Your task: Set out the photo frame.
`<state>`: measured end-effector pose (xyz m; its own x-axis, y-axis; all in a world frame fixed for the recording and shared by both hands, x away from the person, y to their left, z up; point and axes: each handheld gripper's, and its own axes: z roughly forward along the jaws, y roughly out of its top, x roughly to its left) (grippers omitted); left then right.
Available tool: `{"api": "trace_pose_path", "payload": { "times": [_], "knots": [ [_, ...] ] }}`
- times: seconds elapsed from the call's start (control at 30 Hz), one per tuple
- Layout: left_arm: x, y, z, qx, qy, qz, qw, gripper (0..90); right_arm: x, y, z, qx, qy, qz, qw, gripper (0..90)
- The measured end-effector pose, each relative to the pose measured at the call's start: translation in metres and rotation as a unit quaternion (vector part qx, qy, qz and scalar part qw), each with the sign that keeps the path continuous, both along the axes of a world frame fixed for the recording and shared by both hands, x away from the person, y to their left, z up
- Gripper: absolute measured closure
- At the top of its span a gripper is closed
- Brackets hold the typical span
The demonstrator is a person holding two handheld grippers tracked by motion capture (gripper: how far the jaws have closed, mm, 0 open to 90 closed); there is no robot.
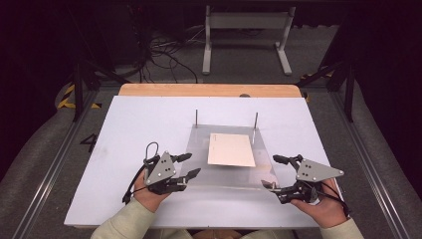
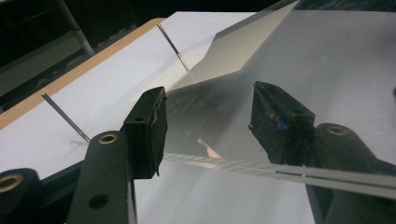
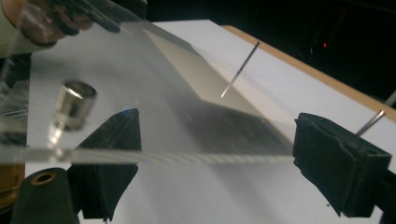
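A: What's on the white board [image 1: 139, 124], counted?

B: 1 clear acrylic plate [image 1: 199, 144], 1 cream sheet of paper [image 1: 231, 149] lying on the middle of that plate, and 2 thin metal pins [image 1: 196, 118] standing upright at the plate's far corners. There is also 1 small metal knob [image 3: 74, 100] at the plate's near edge, seen through the acrylic in the right gripper view.

A: And the claws?

B: 2 of them. The left gripper [image 1: 188, 166] sits at the plate's near left edge, jaws about half open; in the left gripper view the plate's edge runs across between them, and I cannot tell whether the pads touch it. The right gripper [image 1: 274, 172] is at the plate's near right corner, jaws apart, holding nothing, with the plate's edge crossing between its pads.

A: Where is the plate itself?

B: Flat on the white board, centre right.
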<state>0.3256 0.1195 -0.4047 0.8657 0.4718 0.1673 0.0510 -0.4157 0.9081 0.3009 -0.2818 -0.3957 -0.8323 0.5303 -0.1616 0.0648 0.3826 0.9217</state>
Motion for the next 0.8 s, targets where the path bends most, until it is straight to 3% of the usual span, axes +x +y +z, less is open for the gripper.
{"api": "trace_pose_path", "payload": {
  "times": [0.17, 0.3, 0.33, 0.4, 0.6, 0.8],
  "knots": [
    [0.000, 0.000, 0.000, -0.003, 0.003, 0.001, 1.0000, 45.2, 0.001, 0.006, 0.000, 0.003, -0.024, 0.012, 0.9996, 25.6],
    [0.001, 0.000, 0.001, -0.012, 0.004, -0.001, 0.9999, 45.3, 0.001, 0.006, 0.000, 0.000, -0.030, 0.024, 0.9993, 49.3],
    [0.001, 0.001, 0.001, -0.012, 0.005, -0.002, 0.9999, 45.4, 0.000, 0.006, 0.000, 0.000, -0.034, 0.025, 0.9991, 51.2],
    [0.001, 0.001, 0.002, -0.017, 0.008, -0.001, 0.9998, 45.5, 0.000, 0.007, 0.001, 0.003, -0.044, 0.022, 0.9988, 52.9],
    [0.000, 0.000, 0.005, -0.023, 0.012, -0.010, 0.9996, 46.1, -0.001, 0.009, 0.003, 0.004, -0.042, 0.019, 0.9989, 54.5],
    [-0.007, 0.003, 0.013, -0.029, 0.022, -0.021, 0.9991, 47.6, -0.004, 0.007, 0.009, 0.035, -0.021, 0.050, 0.9979, 54.4]
  ]
}}
